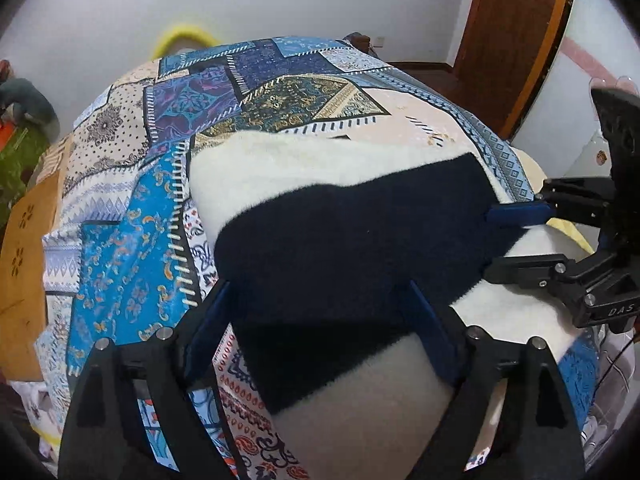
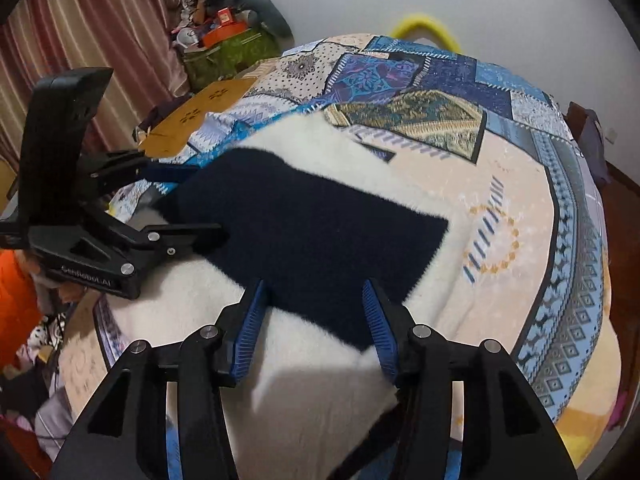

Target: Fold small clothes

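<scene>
I am looking down along both claws at a fluffy white garment [image 1: 304, 168] with a broad dark navy band [image 1: 352, 236] lying across a patterned blue patchwork bedspread [image 1: 132, 248]. My left gripper [image 1: 320, 332] is hanging over the near edge of the navy band with its jaws standing wide apart; the blue pads [image 1: 208, 336] are flanking the cloth without pressing on it, and nothing is being held. The white fleece is spreading ahead of this claw and below it, with the bedspread showing off to its left. My right gripper [image 2: 316, 320] is sitting over the opposite end of the same garment [image 2: 320, 380], jaws partly apart, the ribbed blue pads [image 2: 252, 332] standing either side of the navy band's [image 2: 304, 232] lower corner and clamping nothing that I can make out. In the left wrist view the right claw is showing at the far right edge of the band, its tips at the cloth's margin; whether they are touching it I cannot tell. In the right wrist view the left claw is appearing to the left, tips at the navy edge. A yellow hoop [image 2: 428, 28] is leaning at the wall beyond the bed.
</scene>
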Demonstrator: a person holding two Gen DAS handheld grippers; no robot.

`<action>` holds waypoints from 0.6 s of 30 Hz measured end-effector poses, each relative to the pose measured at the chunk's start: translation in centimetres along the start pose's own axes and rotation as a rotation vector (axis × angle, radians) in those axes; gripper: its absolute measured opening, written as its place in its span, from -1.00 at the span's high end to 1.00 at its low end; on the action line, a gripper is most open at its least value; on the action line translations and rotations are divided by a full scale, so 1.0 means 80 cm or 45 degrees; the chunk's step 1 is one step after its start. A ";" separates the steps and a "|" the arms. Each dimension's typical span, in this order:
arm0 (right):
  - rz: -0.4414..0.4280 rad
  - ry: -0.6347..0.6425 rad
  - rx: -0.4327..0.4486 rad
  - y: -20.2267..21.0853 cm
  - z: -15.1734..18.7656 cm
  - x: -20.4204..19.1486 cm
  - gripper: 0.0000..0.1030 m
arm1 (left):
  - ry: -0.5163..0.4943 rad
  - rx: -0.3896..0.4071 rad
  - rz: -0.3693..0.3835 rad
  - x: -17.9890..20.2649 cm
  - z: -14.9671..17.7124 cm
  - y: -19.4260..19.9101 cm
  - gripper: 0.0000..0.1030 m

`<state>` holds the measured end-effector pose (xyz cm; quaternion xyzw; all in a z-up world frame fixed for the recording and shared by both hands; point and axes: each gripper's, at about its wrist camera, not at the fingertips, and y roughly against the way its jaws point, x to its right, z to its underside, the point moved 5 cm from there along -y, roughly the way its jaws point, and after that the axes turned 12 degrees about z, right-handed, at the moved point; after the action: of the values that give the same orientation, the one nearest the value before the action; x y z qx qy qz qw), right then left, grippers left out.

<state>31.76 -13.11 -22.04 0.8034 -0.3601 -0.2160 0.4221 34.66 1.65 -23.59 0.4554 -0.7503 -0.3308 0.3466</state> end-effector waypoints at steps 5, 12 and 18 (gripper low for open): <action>0.027 0.013 0.044 0.016 0.019 -0.003 0.10 | 0.074 0.015 0.069 -0.005 0.022 0.014 -0.68; 0.071 -0.012 0.052 0.036 0.033 0.003 0.09 | 0.103 0.029 0.088 0.003 0.046 0.044 -0.68; 0.088 -0.132 0.036 0.049 0.054 0.020 -0.32 | 0.091 0.053 0.039 0.004 0.059 0.067 -0.83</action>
<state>28.44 -18.07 -21.21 0.7841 -0.4120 -0.2374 0.3989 28.23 4.14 -21.70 0.4626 -0.7511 -0.2934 0.3685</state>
